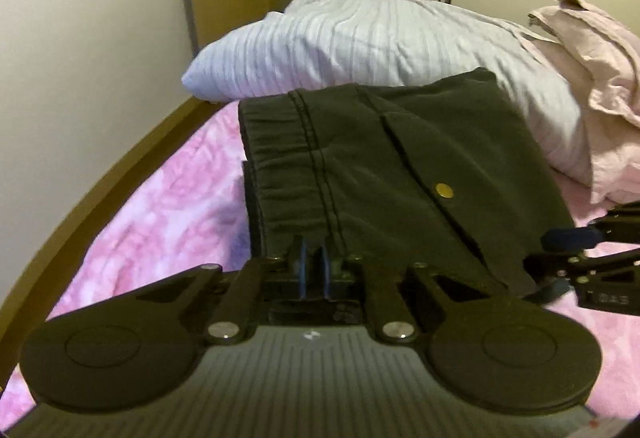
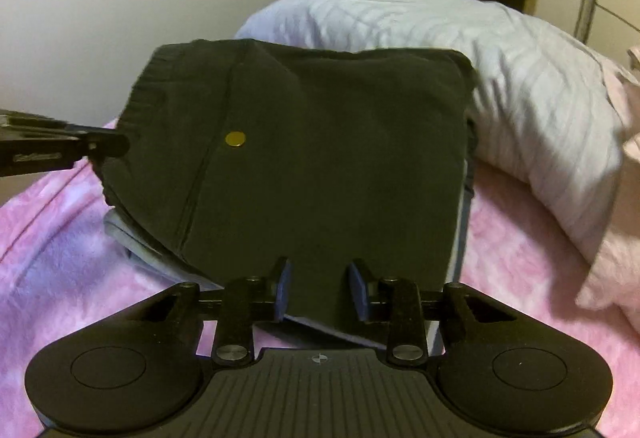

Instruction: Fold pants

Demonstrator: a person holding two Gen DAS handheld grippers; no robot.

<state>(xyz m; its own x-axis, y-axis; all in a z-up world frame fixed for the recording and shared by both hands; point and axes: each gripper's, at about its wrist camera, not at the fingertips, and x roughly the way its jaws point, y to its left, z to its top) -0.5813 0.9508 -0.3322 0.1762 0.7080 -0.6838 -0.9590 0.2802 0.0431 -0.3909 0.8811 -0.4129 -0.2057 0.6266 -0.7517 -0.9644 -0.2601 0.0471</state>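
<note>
- The dark olive pants (image 1: 360, 158) lie folded into a compact block on the pink blanket (image 1: 152, 214), directly ahead of both sets of jaws, with the far edge of the block against the striped pale blue pillow (image 1: 360, 42).
- The left gripper (image 1: 313, 272) has its blue pads nearly together at the near edge of the pants, just beside the double-stitched seam; a sliver of gap shows between the pads, and whether cloth is pinched there cannot be told, because the fabric edge is lost behind the fingers.
- The right gripper (image 2: 320, 288) has its jaws well apart, one pad on each side of the near edge of the pants (image 2: 320, 166); the cloth runs between the pads, but contact with either pad cannot be made out.
- In the right wrist view, the left gripper's tip enters from the left and meets the ribbed waistband side of the block; its jaw state is not readable from there.
- A brass snap button (image 2: 235, 138) sits on the top layer, ahead of the right jaws and to their left, beside a pocket seam.
- Under the pants, a lighter grey-blue folded cloth (image 2: 136, 242) sticks out at the near left and right; most of it is covered, so what it is cannot be told.
- A pale pink pillow (image 1: 600, 86) lies to the right, beyond the jaws, cut off by the frame.
- Both views are soft and blurred at the edges.
</note>
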